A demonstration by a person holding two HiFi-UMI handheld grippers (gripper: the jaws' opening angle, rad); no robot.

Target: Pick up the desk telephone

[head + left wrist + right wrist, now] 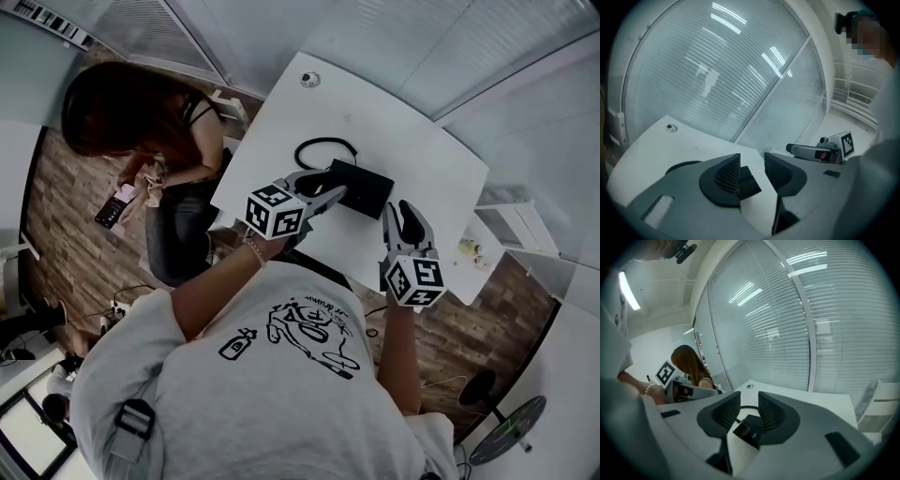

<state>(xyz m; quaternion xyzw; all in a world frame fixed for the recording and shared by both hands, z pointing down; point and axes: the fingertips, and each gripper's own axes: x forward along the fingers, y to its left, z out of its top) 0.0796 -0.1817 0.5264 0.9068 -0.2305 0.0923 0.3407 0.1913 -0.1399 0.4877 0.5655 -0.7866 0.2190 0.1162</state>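
Note:
The black desk telephone [363,187] lies flat on the white table [403,127], its coiled cord [323,144] looping off behind it. My left gripper [328,190] hovers at the phone's left end, jaws apart, nothing pressed between them. My right gripper [399,210] hangs just off the phone's right end, jaws also apart and empty. In the left gripper view the phone [749,182] shows through the gap of the left gripper [752,161]. In the right gripper view a corner of the phone [746,430] shows below the gap of the right gripper [749,405].
A person [141,122] sits at the table's left side, looking at a handset. A round cable grommet [309,80] sits near the table's far corner. Glass walls with blinds stand behind the table. A white shelf unit [506,225] and a floor fan [511,427] are at the right.

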